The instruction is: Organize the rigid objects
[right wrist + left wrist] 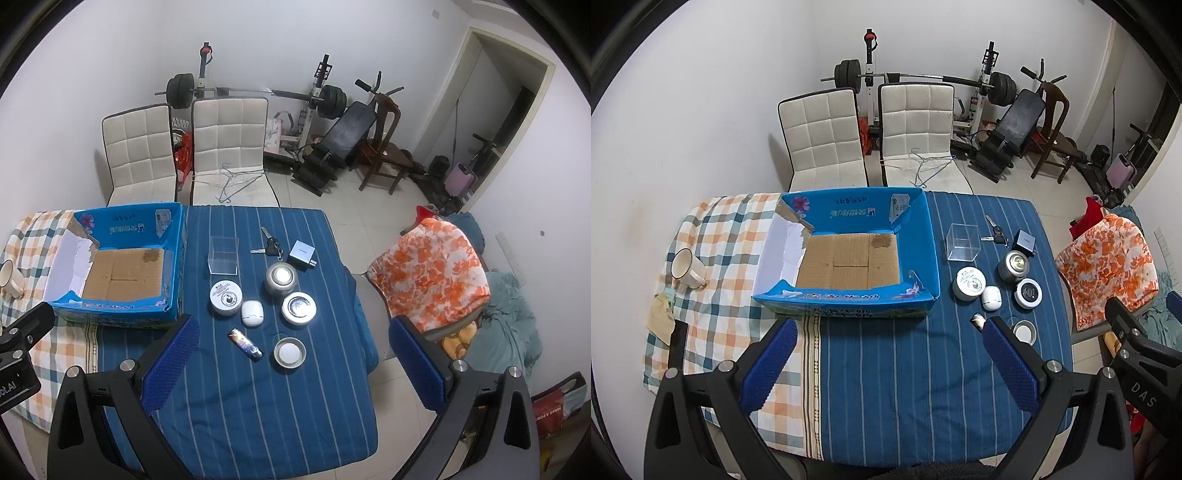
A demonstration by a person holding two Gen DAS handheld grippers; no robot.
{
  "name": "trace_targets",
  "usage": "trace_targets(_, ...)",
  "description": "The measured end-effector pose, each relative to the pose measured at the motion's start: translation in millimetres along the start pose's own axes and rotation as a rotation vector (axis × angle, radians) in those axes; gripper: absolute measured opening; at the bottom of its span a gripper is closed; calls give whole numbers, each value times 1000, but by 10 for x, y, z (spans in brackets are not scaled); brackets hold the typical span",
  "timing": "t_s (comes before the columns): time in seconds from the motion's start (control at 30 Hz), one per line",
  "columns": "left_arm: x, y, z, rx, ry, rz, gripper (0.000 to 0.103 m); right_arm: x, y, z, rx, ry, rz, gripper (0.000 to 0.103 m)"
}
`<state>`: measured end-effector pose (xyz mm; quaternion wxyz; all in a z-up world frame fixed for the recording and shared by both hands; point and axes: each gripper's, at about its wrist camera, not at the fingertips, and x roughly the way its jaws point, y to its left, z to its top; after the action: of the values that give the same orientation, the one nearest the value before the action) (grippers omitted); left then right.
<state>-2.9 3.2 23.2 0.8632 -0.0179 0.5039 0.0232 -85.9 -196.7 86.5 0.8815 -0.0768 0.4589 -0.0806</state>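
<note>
An empty blue cardboard box point(923, 243) point(173, 258) sits open on the table. To its right lie small rigid items: a clear plastic cube point(223, 256), keys point(271, 247), a small blue-grey box point(302, 253), a metal tin point(281, 278), two round white jars point(226, 297) point(299, 307), a white earbud case point(252, 313), a lighter point(245, 344) and a shallow metal dish point(290, 352). My left gripper point(886, 365) is open above the near table edge, in front of the box. My right gripper point(291, 365) is open above the dish, holding nothing.
A white mug point(686, 267) stands on the checked cloth at the left. Two white chairs point(864, 136) stand behind the table. A chair draped in orange floral cloth point(432, 273) is at the right. Weight bench gear point(332, 122) lines the back wall.
</note>
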Motion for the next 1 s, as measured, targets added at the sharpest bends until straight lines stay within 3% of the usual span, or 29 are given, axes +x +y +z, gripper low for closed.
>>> trace_targets(1.0, 260, -15, -145, 9, 64, -6, 103, 297, 13, -131, 5, 60, -7, 103)
